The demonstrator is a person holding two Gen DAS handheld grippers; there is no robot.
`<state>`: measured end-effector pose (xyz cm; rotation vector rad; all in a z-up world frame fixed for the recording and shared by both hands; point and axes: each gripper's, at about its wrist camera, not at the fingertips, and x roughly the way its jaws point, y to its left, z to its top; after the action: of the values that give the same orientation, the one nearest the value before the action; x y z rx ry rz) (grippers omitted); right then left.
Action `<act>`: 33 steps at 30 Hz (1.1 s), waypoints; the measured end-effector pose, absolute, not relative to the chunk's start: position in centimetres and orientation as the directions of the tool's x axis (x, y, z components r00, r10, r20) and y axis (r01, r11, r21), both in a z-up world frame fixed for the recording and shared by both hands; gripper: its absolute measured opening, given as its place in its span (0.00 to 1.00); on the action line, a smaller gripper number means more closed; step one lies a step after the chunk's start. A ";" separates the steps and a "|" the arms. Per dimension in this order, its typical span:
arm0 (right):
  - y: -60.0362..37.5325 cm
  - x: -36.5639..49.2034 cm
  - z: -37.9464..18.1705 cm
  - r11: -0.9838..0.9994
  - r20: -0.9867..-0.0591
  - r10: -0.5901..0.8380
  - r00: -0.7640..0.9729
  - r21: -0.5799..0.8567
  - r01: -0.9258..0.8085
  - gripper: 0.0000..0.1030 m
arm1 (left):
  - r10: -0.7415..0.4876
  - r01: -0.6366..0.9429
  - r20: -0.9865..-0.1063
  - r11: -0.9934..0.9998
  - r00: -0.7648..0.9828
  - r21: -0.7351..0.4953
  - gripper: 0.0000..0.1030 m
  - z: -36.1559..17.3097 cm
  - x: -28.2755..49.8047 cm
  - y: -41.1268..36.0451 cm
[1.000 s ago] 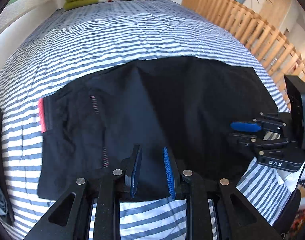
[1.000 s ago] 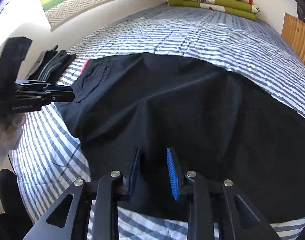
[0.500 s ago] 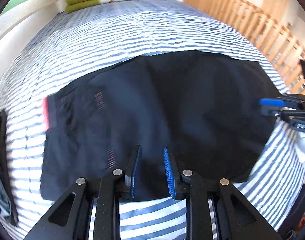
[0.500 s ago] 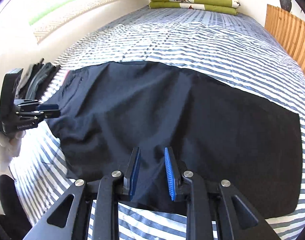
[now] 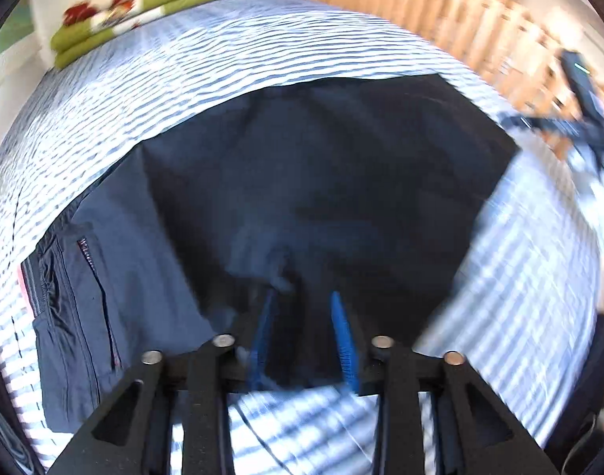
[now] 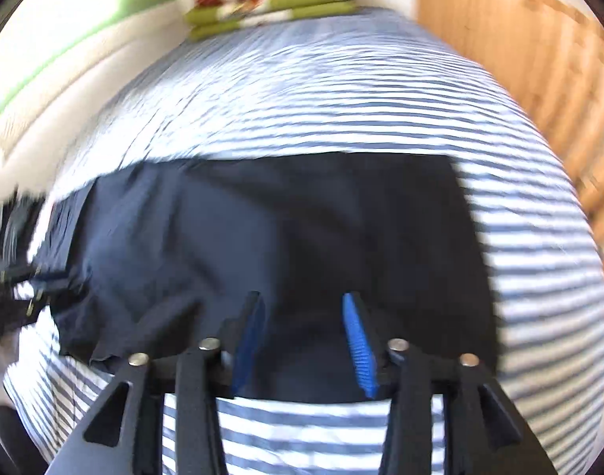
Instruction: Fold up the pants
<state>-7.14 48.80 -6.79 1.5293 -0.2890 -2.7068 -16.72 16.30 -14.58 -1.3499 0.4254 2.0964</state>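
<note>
Left gripper [image 5: 303, 316] jaws opening, nothing pinched, over near hem of dark navy pants [image 5: 302, 182], right gripper [image 6: 307, 318] jaws likewise opening and empty, pants spread flat on blue-striped bedspread [image 6: 321, 91], folded green-and-red blankets [image 6: 270, 0] at far end.

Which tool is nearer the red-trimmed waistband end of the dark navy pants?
Left. The left tool hovers beside the waistband end of the dark navy pants; the right tool is off past the opposite end.
</note>
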 end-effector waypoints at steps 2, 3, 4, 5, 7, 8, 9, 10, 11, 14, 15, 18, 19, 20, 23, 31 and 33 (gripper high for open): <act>53.4 -6.0 -6.5 -0.964 -0.857 -0.053 -0.512 0.177 -0.197 0.42 | 0.315 -0.664 -0.906 -0.746 -0.284 -0.051 0.45 -14.1 -15.1 16.9; 55.6 -5.7 -6.6 -0.949 -0.863 -0.030 -0.505 0.182 -0.255 0.42 | 0.313 -0.676 -0.910 -0.735 -0.271 -0.052 0.45 -14.1 -14.6 17.5; 57.6 -5.4 -7.0 -0.930 -0.868 -0.029 -0.495 0.205 -0.305 0.43 | 0.304 -0.687 -0.915 -0.726 -0.266 -0.041 0.46 -14.1 -13.1 17.8; 59.0 -5.2 -7.4 -0.913 -0.873 -0.046 -0.485 0.234 -0.335 0.44 | 0.293 -0.703 -0.920 -0.711 -0.262 -0.026 0.47 -14.1 -12.4 18.6; 61.6 -5.1 -8.8 -0.884 -0.879 -0.094 -0.468 0.290 -0.368 0.47 | 0.263 -0.732 -0.925 -0.681 -0.275 0.024 0.51 -14.5 -10.2 18.9; 62.8 -5.0 -9.4 -0.874 -0.880 -0.104 -0.464 0.303 -0.379 0.47 | 0.248 -0.744 -0.925 -0.666 -0.287 0.052 0.52 -15.0 -10.2 19.6; 63.6 -4.7 -10.0 -0.870 -0.883 -0.106 -0.457 0.305 -0.387 0.48 | 0.235 -0.753 -0.925 -0.654 -0.299 0.077 0.54 -15.3 -9.6 19.8; 63.9 -4.7 -10.7 -0.867 -0.887 -0.110 -0.448 0.306 -0.393 0.48 | 0.225 -0.759 -0.925 -0.644 -0.305 0.094 0.57 -15.6 -9.7 20.3; 63.9 -4.7 -11.3 -0.861 -0.888 -0.125 -0.443 0.319 -0.396 0.49 | 0.212 -0.763 -0.927 -0.637 -0.310 0.109 0.57 -16.1 -9.9 20.9; 63.5 -4.9 -11.4 -0.858 -0.867 -0.135 -0.479 0.344 -0.382 0.54 | 0.166 -0.765 -0.931 -0.625 -0.326 0.156 0.57 -17.0 -10.4 21.4; 63.2 -5.1 -11.4 -0.857 -0.860 -0.147 -0.488 0.357 -0.371 0.54 | 0.155 -0.762 -0.932 -0.627 -0.327 0.163 0.57 -17.4 -10.6 21.4; 60.7 -6.3 -11.6 -0.901 -0.868 -0.146 -0.474 0.315 -0.299 0.39 | 0.161 -0.757 -0.935 -0.637 -0.317 0.147 0.53 -18.1 -11.5 21.3; 59.7 -6.6 -11.5 -0.921 -0.878 -0.104 -0.467 0.263 -0.288 0.25 | 0.172 -0.759 -0.934 -0.637 -0.312 0.136 0.40 -18.2 -11.8 21.4; 59.2 -6.9 -11.5 -0.929 -0.885 -0.104 -0.453 0.249 -0.274 0.18 | 0.176 -0.761 -0.936 -0.636 -0.305 0.128 0.33 -18.1 -12.0 21.5; 58.3 -7.2 -10.6 -0.937 -0.890 -0.062 -0.451 0.207 -0.281 0.15 | 0.175 -0.771 -0.934 -0.622 -0.310 0.140 0.11 -17.7 -12.1 21.7; 57.3 -8.8 -6.9 -0.956 -0.859 0.108 -0.501 0.048 -0.290 0.13 | 0.236 -0.768 -0.946 -0.640 -0.223 0.021 0.12 -16.1 -12.3 20.6; 57.2 -9.4 -8.3 -0.954 -0.885 0.116 -0.450 0.027 -0.299 0.13 | 0.223 -0.756 -0.959 -0.655 -0.174 -0.016 0.22 -16.8 -12.6 20.4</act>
<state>-9.40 57.19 -8.29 1.7395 -0.3069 -2.8902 -12.60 20.43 -16.81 -1.4272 0.6338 1.8936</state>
